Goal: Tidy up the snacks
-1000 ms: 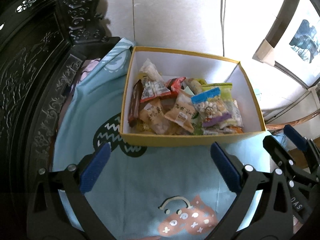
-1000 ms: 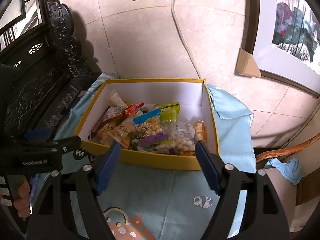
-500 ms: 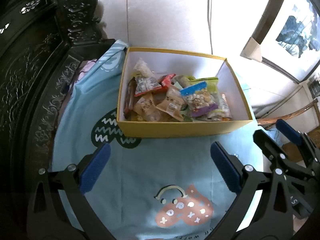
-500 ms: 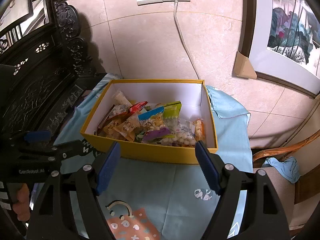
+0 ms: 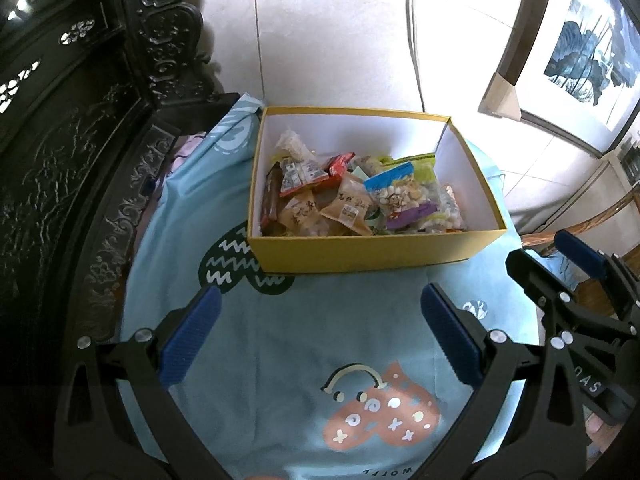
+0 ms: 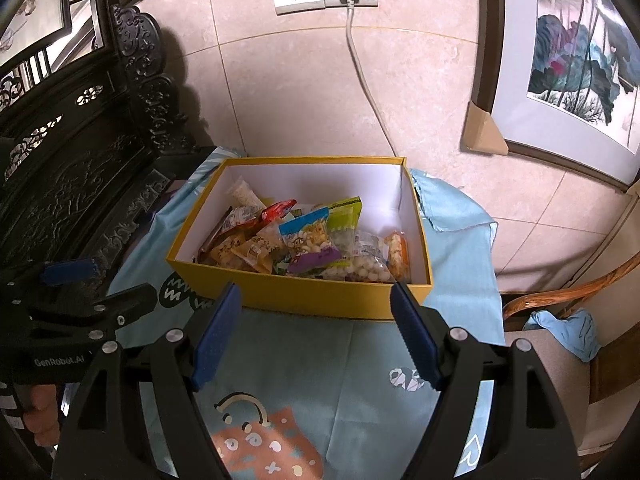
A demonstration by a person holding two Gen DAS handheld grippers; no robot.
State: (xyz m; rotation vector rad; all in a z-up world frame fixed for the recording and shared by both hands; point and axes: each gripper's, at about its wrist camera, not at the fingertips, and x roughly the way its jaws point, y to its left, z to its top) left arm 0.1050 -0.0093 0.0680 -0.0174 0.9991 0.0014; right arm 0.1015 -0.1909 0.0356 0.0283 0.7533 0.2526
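A yellow cardboard box (image 5: 360, 252) with a white inside stands on a light blue patterned cloth (image 5: 304, 344). It holds several snack packets, among them a blue-and-purple bag of puffs (image 5: 404, 196) and orange packets (image 5: 348, 208). The box also shows in the right wrist view (image 6: 320, 300), with the same blue-and-purple bag (image 6: 308, 240). My left gripper (image 5: 320, 340) is open and empty, over the cloth in front of the box. My right gripper (image 6: 316, 336) is open and empty, just before the box's front wall.
A dark carved wooden cabinet (image 5: 60, 160) stands at the left. A tiled wall with a socket and cord (image 6: 352, 8) is behind the box. A framed painting (image 6: 572, 60) leans at the right. A wooden chair with a blue rag (image 6: 568, 328) is at the right.
Both grippers have drawn back and up from the box, so it looks smaller and farther. More cloth and wall show. Both stay open and empty.
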